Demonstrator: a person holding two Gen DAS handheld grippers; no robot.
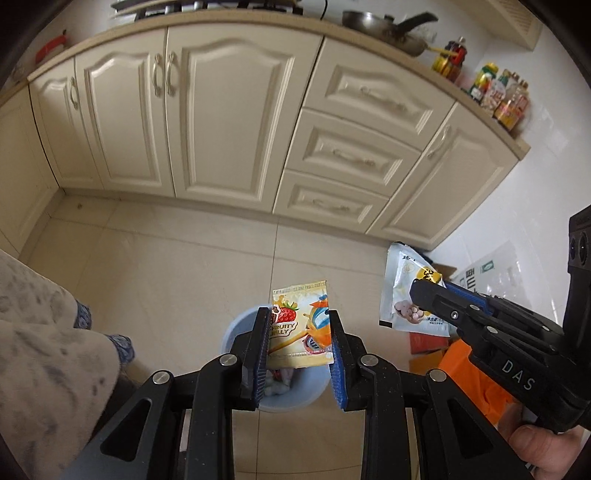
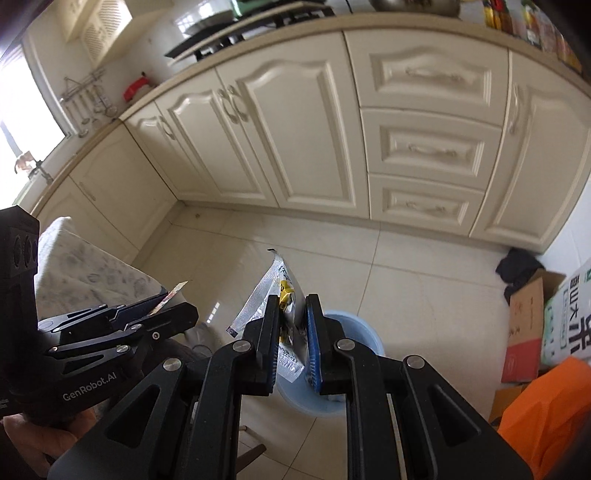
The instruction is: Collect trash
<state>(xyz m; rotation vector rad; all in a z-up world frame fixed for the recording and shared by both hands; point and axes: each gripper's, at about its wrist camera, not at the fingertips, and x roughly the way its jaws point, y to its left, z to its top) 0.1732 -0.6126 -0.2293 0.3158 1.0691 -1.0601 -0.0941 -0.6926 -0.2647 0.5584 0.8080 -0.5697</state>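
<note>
My left gripper (image 1: 298,314) is shut on a yellow fruit-jelly wrapper (image 1: 301,325) and holds it above a light blue trash bin (image 1: 236,332) on the floor; white scraps lie inside the bin. To the right in the same view, my right gripper (image 1: 415,291) is shut on a silver-white snack bag (image 1: 400,291). In the right wrist view the right gripper (image 2: 291,306) pinches that silver bag (image 2: 264,291) edge-on, just over the blue bin (image 2: 364,334). The left gripper (image 2: 173,299) shows at lower left with the wrapper's edge (image 2: 177,288) sticking out.
Cream kitchen cabinets (image 1: 229,122) and drawers run along the back above a tiled floor. Cardboard boxes (image 2: 532,325) and an orange item (image 2: 546,413) crowd the right corner. A cloth-covered table (image 2: 81,273) stands at left. A pan (image 1: 384,26) and bottles (image 1: 498,92) sit on the counter.
</note>
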